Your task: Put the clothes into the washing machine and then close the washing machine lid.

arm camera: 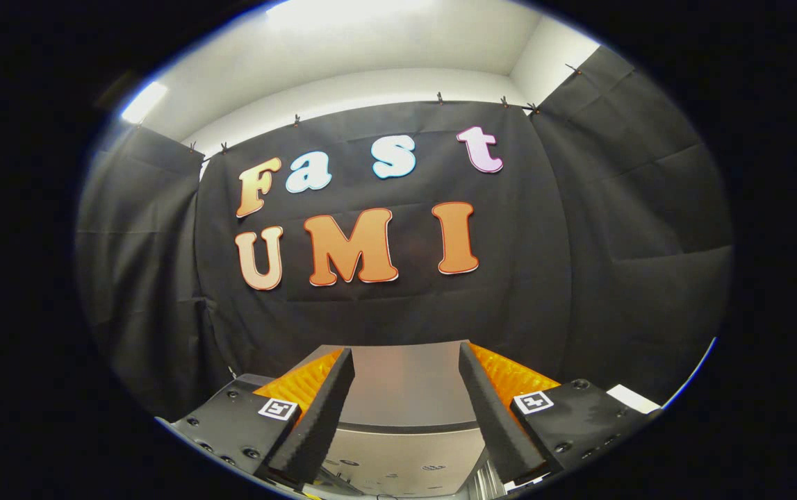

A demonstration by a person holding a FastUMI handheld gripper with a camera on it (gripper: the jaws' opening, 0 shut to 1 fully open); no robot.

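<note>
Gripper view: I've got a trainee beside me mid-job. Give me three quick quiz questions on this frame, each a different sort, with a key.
1. True or false: the gripper is clamped on a piece of clothing.
2. Multiple choice: what lies between and just ahead of the fingers? A) a laundry basket B) the washing machine and its grey top C) a person's sleeve
3. Fill in: behind the machine hangs the booth's black ____.

Key
1. False: the fingers are spread apart and hold nothing.
2. B
3. cloth
</note>
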